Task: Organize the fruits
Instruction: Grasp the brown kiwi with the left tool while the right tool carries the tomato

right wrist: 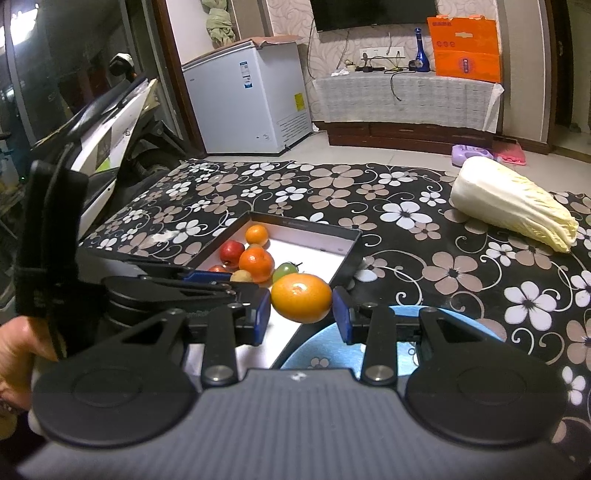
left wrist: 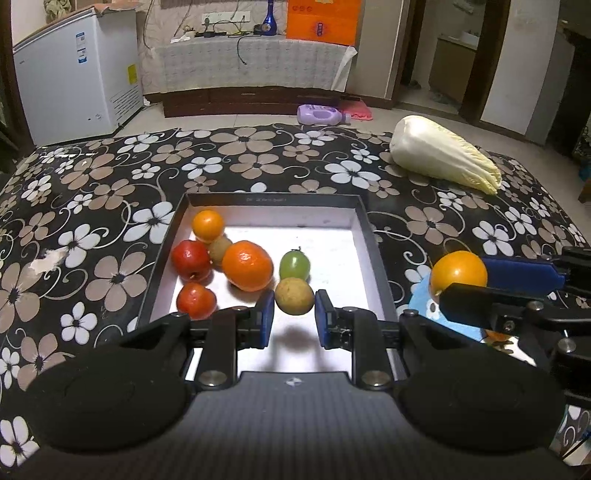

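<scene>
A black box with a white floor sits on the flowered tablecloth and holds several fruits: a large orange, a small orange, two red fruits, a green fruit and a brown fruit. My left gripper is open and empty, low over the box's near end, just behind the brown fruit. My right gripper is shut on an orange, held above the box's right rim and a blue plate.
A napa cabbage lies on the table at the far right. Beyond the table are a white chest freezer, a low cabinet with an orange box and a purple bottle on the floor.
</scene>
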Tool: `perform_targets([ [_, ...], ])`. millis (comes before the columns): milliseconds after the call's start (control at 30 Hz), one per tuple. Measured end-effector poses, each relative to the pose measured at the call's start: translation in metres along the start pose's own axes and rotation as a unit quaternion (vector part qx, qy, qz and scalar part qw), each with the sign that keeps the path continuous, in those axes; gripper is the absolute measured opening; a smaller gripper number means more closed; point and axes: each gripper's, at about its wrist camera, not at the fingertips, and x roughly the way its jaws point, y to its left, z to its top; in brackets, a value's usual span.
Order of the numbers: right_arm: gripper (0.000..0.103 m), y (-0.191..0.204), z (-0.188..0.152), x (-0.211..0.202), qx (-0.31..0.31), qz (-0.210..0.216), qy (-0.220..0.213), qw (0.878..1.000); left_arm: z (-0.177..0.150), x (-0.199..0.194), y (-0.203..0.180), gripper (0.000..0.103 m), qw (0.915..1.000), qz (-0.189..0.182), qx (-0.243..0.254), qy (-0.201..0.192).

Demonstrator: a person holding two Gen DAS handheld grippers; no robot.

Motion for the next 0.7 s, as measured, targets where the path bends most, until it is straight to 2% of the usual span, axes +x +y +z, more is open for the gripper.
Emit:
perform_targets([
  [700,0.04,-0.013,-0.004,-0.01,0.006,-0.015,-0.001,1.0,0.002,-0.003,-0.027,0.028,0.9995,-0.026,0.016,-0.012],
])
